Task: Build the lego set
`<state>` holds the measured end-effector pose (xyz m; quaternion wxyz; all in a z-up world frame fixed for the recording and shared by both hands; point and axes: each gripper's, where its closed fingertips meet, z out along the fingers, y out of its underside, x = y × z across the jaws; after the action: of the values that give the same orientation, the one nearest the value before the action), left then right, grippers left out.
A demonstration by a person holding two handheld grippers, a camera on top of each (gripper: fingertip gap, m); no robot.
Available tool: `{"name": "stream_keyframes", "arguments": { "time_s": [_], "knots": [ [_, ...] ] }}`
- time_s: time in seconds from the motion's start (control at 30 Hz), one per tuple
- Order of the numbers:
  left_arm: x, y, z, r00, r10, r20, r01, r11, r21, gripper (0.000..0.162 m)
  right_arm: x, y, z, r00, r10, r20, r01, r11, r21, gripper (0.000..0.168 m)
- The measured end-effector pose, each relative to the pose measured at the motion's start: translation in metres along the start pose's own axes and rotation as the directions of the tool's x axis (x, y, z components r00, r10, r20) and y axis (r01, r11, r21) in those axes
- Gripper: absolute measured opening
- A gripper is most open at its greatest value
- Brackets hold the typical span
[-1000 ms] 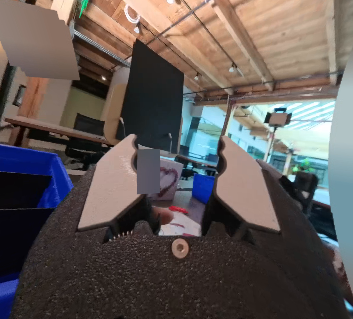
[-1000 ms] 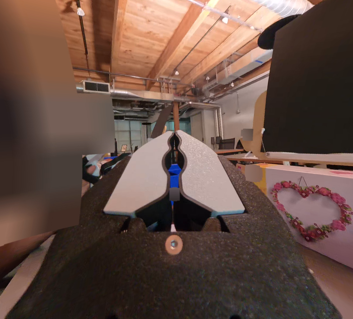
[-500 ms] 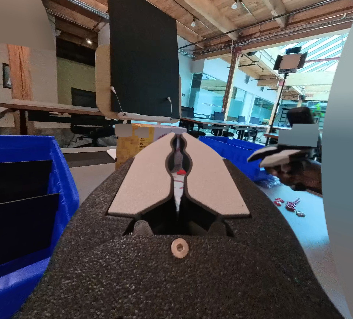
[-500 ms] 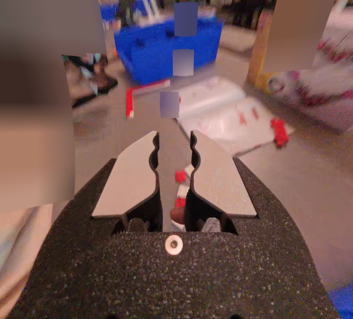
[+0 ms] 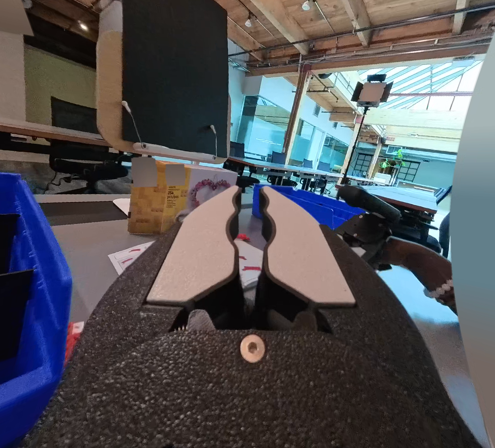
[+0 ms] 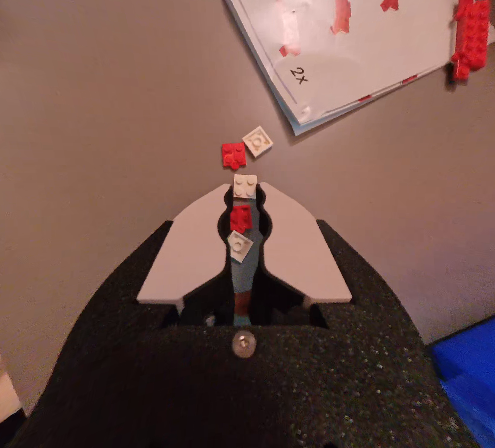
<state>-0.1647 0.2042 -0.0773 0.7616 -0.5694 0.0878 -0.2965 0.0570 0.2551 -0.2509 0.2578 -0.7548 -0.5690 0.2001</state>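
My right gripper (image 6: 245,189) points straight down at the grey table. Its fingertips press both sides of a white 2x2 plate (image 6: 245,185) lying studs up. Through the gap behind it I see a red plate (image 6: 240,218) and another white plate (image 6: 239,246) on the table. Just beyond the tips lie a red 2x2 plate (image 6: 233,155) and an upside-down white plate (image 6: 257,142). A red brick assembly (image 6: 471,36) rests at the right edge of the open instruction booklet (image 6: 334,41). My left gripper (image 5: 250,191) is level above the table, slightly open and empty.
A blue bin (image 5: 26,301) stands close on the left and another (image 5: 308,207) farther back. A yellow and white box (image 5: 166,202) stands behind the booklet (image 5: 128,255). A hand holds the right gripper (image 5: 375,228) at the right. A blue bin corner (image 6: 466,381) shows at the lower right.
My right gripper swung from facing the ceiling down to the table and narrowed onto the white plate. My left gripper tilted down, shut, then opened a little.
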Motion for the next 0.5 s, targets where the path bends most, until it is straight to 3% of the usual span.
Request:
{"name": "stream_keyframes", "arguments": {
  "time_s": [0.13,0.27,0.4,0.5],
  "knots": [
    [0.024,0.032,0.008,0.989,-0.02,-0.149,-0.008,0.983,-0.182,0.026,-0.017,-0.045,-0.018,0.991,-0.108,0.085,0.086,0.971,0.224,0.016],
    [0.076,0.069,0.003,0.898,-0.169,-0.406,-0.01,0.915,-0.404,0.038,-0.055,-0.097,-0.045,0.935,-0.321,0.154,0.23,0.875,0.427,0.016],
    [0.081,0.082,0.007,0.911,-0.163,-0.378,-0.028,0.892,-0.451,0.023,-0.087,-0.132,-0.053,0.804,-0.593,-0.044,0.531,0.684,0.5,0.016],
    [0.085,0.078,0.01,0.867,-0.35,-0.354,0.152,0.863,-0.482,0.028,-0.097,-0.148,-0.05,0.738,-0.657,-0.153,0.638,0.605,0.476,0.016]
  ]
}}
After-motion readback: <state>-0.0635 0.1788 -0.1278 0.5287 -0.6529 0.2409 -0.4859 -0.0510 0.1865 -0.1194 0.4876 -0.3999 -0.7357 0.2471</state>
